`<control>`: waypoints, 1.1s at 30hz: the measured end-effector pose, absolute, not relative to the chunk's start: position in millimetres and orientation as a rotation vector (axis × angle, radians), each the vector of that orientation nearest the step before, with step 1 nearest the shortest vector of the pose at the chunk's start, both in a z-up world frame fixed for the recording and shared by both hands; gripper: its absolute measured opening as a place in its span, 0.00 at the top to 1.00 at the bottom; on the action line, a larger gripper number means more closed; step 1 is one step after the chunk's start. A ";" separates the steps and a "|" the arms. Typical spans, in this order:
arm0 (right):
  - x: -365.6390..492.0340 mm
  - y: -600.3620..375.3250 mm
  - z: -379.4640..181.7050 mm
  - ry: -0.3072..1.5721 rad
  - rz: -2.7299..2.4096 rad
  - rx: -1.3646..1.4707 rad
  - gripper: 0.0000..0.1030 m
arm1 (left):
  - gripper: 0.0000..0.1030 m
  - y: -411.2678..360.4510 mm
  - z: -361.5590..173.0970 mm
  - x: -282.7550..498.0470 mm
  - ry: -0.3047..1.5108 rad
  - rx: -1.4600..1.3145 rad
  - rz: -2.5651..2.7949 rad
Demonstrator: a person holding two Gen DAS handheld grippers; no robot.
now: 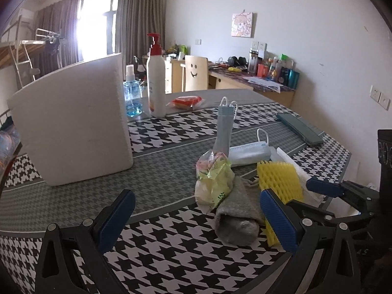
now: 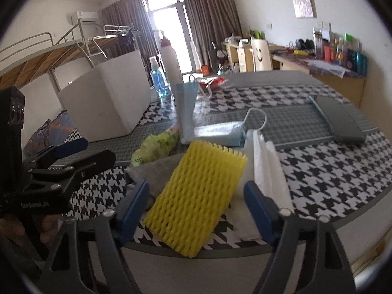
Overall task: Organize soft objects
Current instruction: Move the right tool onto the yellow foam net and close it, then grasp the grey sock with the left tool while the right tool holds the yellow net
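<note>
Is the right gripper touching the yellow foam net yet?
Cannot tell. In the right wrist view the yellow foam net lies between the right gripper fingers, but neither view plainly shows pad contact or a gap.

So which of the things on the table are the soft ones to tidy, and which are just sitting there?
For the job:
yellow foam net
grey cloth roll
green plastic bag
face masks
white tissue
white foam box

Just lying about:
pump bottle
blue spray bottle
dark case
</note>
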State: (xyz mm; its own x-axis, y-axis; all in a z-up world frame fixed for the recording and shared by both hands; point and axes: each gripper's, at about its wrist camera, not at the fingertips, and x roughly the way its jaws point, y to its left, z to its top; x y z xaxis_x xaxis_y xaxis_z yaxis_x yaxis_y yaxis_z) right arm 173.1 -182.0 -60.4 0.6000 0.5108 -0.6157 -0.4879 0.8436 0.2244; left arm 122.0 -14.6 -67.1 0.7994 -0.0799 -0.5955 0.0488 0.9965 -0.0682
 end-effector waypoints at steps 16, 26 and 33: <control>176.9 -186.1 -70.8 0.802 0.591 0.057 0.54 | 0.01 -36.1 -70.1 123.5 0.651 -0.020 -0.158; 172.6 -192.4 -67.9 0.782 0.564 0.027 0.70 | 0.26 -46.1 -75.2 129.1 0.688 -0.043 -0.256; 171.6 -197.3 -68.2 0.778 0.566 0.029 0.70 | 0.52 -51.2 -84.7 133.9 0.748 -0.018 -0.253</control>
State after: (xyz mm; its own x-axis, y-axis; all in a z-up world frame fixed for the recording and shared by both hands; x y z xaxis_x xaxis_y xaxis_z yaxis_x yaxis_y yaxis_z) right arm 171.6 -197.3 -68.2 0.5716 0.4932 -0.6557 -0.4721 0.8513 0.2288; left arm 133.9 -51.2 -84.7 0.7043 -0.2341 -0.6702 0.2215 0.9694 -0.1058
